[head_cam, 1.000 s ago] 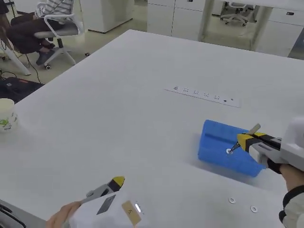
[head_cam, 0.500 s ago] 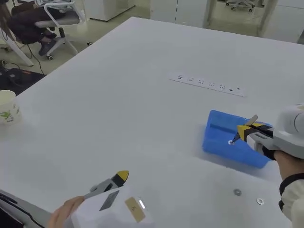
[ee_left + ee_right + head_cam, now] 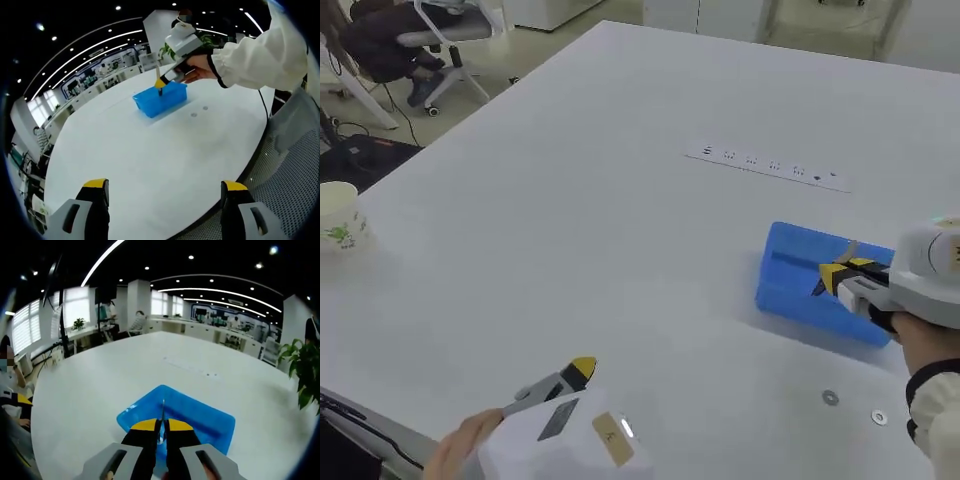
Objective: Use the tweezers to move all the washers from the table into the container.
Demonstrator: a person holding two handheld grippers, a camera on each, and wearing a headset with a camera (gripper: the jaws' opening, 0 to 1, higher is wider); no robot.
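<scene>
A blue container sits on the white table at the right. My right gripper hovers over it, shut on thin tweezers whose tips point down into the container. I cannot make out anything between the tips. Two small washers lie on the table in front of the container; the left gripper view shows these washers beside the container. My left gripper rests low near the front edge, its jaws wide open and empty.
A white power strip lies behind the container. A paper cup stands at the far left edge. An office chair stands on the floor beyond the table. A mesh chair back is beside the table.
The head camera has tilted, shifting the whole picture. A washer showed at the tweezer tips over the container earlier; now I see none there. The left gripper has hardly moved.
</scene>
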